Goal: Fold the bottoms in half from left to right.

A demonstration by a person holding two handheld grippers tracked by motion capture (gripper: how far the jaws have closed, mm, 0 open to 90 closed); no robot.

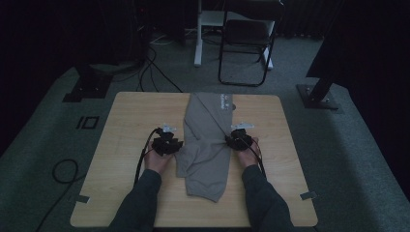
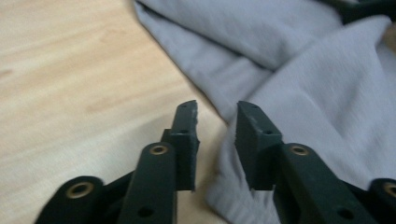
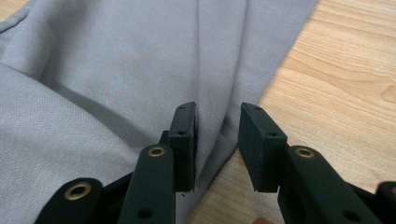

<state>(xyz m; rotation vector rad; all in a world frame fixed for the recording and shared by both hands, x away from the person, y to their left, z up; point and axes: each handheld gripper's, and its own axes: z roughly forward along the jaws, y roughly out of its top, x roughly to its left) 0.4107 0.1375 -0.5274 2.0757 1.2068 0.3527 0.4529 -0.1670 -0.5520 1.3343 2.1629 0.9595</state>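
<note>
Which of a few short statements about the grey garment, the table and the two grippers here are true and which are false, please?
1. The grey garment lies on a wooden table. True.
2. The left gripper is clamped on a fold of the cloth. False: its jaws stand apart with nothing pinched between them, at the garment's edge.
3. The right gripper has open jaws over the garment's edge. True.
4. The garment is folded into a neat square. False: it lies long and rumpled.
5. A chair stands beyond the table. True.
</note>
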